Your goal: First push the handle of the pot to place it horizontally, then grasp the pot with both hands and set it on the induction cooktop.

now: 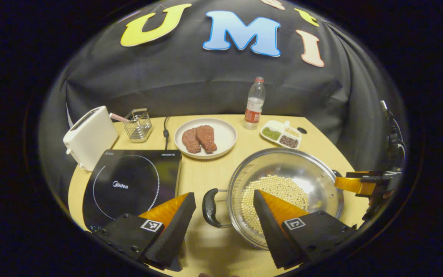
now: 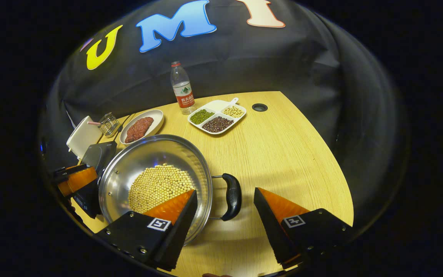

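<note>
Two steps make this task, and by my judgement the first looks done, because the pot point(image 1: 285, 192) sits on the table point(image 2: 283, 146) just beside the cooktop point(image 1: 129, 184) with its side handles point(image 1: 209, 207) lying flat, while the lifting onto the cooktop is not yet done. Inside the pot lies a heap of pale beans point(image 2: 158, 186), and farther back stand a plate point(image 1: 223, 134) of meat and a water bottle point(image 1: 253, 103). Both claws, the left gripper point(image 1: 224, 202) and the right gripper point(image 2: 225, 198), are wide open and hold nothing, each with one handle between its fingers but not touching it.
</note>
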Tool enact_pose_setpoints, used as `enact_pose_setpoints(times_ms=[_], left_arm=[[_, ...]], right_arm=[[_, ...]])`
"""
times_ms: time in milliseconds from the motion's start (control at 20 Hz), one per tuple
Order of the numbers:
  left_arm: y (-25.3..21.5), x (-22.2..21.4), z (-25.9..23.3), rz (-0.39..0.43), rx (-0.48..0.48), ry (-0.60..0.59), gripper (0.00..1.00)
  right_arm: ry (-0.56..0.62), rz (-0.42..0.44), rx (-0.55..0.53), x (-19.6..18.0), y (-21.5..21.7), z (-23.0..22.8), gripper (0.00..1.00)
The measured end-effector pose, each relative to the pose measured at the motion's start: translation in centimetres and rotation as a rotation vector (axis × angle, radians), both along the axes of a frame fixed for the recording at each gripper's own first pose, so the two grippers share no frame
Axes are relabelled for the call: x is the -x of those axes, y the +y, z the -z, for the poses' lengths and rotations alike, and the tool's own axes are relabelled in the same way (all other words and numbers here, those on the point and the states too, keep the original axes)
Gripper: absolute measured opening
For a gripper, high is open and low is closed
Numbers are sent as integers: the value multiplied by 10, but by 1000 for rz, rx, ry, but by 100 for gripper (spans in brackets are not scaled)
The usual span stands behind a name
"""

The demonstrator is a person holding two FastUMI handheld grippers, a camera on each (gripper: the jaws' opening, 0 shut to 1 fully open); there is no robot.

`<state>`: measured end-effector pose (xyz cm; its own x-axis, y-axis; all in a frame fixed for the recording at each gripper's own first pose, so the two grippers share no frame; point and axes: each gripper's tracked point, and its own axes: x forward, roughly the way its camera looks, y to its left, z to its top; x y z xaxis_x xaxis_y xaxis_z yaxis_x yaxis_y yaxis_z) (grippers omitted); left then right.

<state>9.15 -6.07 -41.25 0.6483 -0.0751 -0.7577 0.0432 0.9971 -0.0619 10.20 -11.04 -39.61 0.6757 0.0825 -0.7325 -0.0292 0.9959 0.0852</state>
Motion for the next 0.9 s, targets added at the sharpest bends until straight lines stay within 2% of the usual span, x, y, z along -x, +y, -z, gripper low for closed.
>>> enact_pose_setpoints(times_ms=[200,350,450,500,550,600,650,750,800,850,900], left_arm=[[3,-5,28,19,-19,59,100],[4,-7,43,28,-24,99,92],[7,-6,50,30,-31,116,87],[4,-5,52,33,-17,126,84],[1,-5,51,36,-8,131,76],[1,-6,56,40,-8,132,76],[2,-6,51,46,-14,135,68],[2,-6,49,61,-31,133,60],[3,-8,49,69,-39,125,62],[2,-9,46,80,-40,118,57],[2,-10,43,84,-38,114,60]], right_arm=[[31,19,3,-12,1,16,88],[68,22,-1,-13,4,26,86],[82,17,-17,-13,8,28,69],[90,19,-13,-12,8,27,71],[89,13,-9,-13,10,34,61],[92,10,-9,-15,9,36,61],[91,20,-20,-14,10,33,58],[105,35,-24,-10,12,32,48],[120,38,-20,-7,12,33,47],[121,42,-18,-9,13,33,47],[126,45,-21,-9,14,30,47]])
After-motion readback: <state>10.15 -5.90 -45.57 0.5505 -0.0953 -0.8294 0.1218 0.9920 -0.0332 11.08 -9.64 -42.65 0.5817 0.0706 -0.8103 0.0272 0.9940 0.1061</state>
